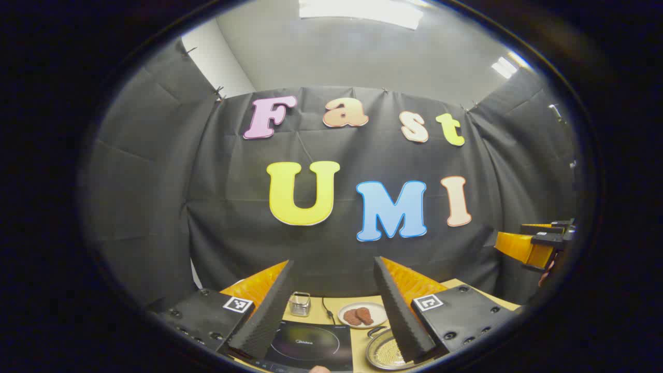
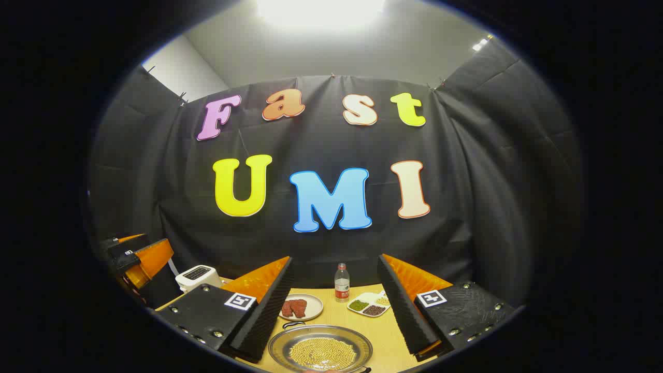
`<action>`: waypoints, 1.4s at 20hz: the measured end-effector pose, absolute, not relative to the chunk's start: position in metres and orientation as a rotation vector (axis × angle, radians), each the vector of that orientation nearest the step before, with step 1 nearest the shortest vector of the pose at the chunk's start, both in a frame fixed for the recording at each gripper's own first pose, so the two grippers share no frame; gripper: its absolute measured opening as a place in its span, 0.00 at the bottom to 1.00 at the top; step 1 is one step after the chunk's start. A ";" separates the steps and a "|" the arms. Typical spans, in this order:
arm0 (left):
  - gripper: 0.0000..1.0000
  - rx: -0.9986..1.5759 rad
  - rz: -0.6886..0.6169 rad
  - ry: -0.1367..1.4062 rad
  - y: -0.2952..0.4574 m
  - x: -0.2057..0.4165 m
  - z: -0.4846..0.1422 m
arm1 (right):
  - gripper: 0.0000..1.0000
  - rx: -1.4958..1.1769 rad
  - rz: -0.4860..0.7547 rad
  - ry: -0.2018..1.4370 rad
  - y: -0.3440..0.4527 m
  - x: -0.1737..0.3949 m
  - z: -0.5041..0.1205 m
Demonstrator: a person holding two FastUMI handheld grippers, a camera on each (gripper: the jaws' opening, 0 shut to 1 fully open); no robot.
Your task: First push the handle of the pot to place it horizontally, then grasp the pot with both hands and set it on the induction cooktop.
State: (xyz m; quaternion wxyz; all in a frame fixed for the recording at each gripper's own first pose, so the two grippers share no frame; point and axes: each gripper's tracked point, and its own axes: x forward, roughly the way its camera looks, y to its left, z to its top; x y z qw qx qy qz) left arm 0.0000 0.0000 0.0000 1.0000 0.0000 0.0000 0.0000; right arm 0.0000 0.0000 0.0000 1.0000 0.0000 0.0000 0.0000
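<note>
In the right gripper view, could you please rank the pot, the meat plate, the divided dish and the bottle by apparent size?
1. pot, nearest the camera
2. meat plate
3. divided dish, close to the plate
4. bottle

Light wooden surface (image 2: 386, 342) carries pot (image 2: 321, 348), plate of meat (image 2: 301, 306), bottle (image 2: 341, 283), divided dish (image 2: 370, 304), toaster (image 2: 198, 276) — also cooktop (image 1: 308, 346), metal cup (image 1: 300, 303).
</note>
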 end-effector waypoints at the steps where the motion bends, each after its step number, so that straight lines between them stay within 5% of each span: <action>1: 0.95 0.000 -0.006 -0.002 0.000 -0.001 0.001 | 0.97 0.002 -0.001 0.003 0.001 0.000 0.000; 18: 0.95 0.005 0.001 0.006 -0.009 0.000 0.000 | 0.97 -0.028 0.046 0.065 0.004 0.004 -0.023; 28: 0.95 0.029 0.020 0.044 -0.012 0.007 -0.013 | 0.97 -0.039 0.182 0.349 0.018 0.005 -0.139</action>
